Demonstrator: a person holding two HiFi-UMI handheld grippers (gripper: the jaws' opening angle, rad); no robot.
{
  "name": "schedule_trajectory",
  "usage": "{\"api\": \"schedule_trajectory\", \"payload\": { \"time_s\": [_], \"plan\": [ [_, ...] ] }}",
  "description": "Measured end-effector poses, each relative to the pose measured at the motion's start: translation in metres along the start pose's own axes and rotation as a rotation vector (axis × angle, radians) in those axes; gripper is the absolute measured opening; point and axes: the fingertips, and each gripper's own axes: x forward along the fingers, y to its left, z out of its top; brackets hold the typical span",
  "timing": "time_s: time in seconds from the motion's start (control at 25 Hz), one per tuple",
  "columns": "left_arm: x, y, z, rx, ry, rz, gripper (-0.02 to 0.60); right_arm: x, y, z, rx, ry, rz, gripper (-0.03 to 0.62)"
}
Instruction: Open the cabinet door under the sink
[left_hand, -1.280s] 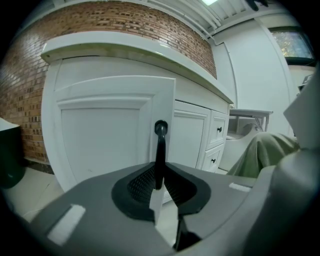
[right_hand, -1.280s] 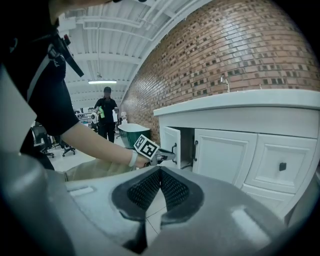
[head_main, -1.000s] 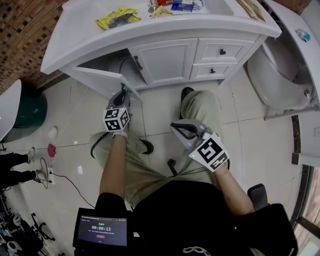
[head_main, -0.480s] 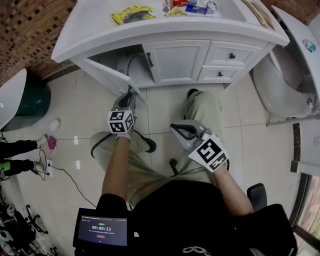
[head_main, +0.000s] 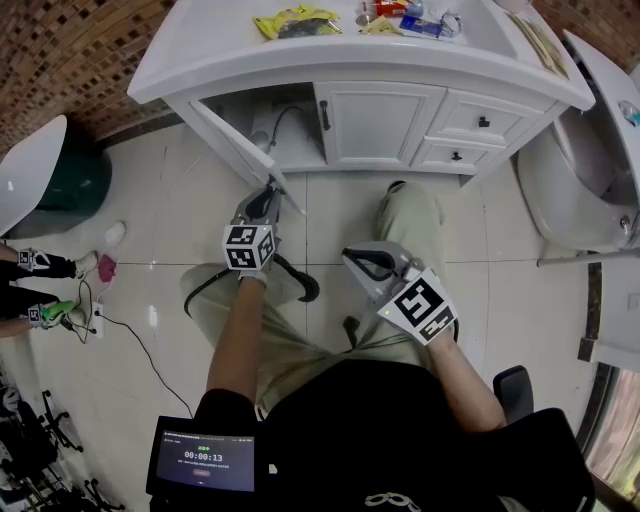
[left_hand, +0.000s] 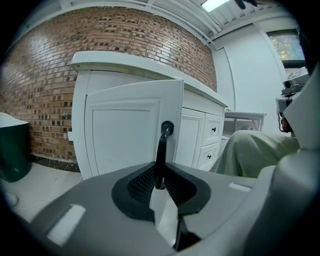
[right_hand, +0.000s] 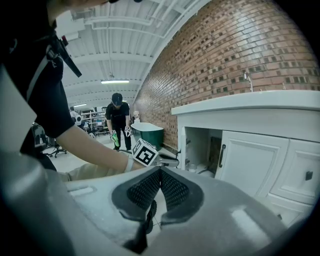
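The white sink cabinet (head_main: 300, 70) stands ahead of me. Its left door (head_main: 235, 145) is swung well out, so the compartment (head_main: 278, 125) with a hose inside shows. My left gripper (head_main: 267, 197) is shut on the door's black handle (left_hand: 162, 150), which runs up between the jaws in the left gripper view (left_hand: 160, 177) in front of the door panel (left_hand: 125, 135). My right gripper (head_main: 362, 262) is over my right thigh, shut with nothing in it (right_hand: 160, 182). From the right gripper view the open compartment (right_hand: 200, 147) and the closed middle door (right_hand: 252, 160) are in sight.
The middle door (head_main: 375, 125) and two drawers (head_main: 480, 122) are closed. A toilet (head_main: 580, 170) stands at the right. At the left are a white tub (head_main: 25, 190) over a green base, someone's feet (head_main: 40, 262) and a floor cable (head_main: 130, 350). Packets (head_main: 295, 22) lie on the countertop.
The left door has swung further out as my left gripper drew back toward me on its handle. The right gripper has stayed where it was.
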Motion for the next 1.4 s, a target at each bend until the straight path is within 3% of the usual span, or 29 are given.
{"api": "schedule_trajectory", "payload": {
  "time_s": [0.6,1.2,1.4],
  "plan": [
    [-0.059,0.039,-0.018,-0.017,-0.028,0.089,0.06,0.034,0.038,0.007,-0.026,0.012,0.101,-0.009],
    [-0.13,0.137,-0.032,-0.127,-0.057,0.306,0.038,0.067,0.077,0.014,-0.049,0.036,0.189,-0.009],
    [-0.138,0.163,-0.034,-0.162,-0.061,0.347,0.038,0.076,0.086,0.012,-0.055,0.048,0.211,-0.009]
  ]
}}
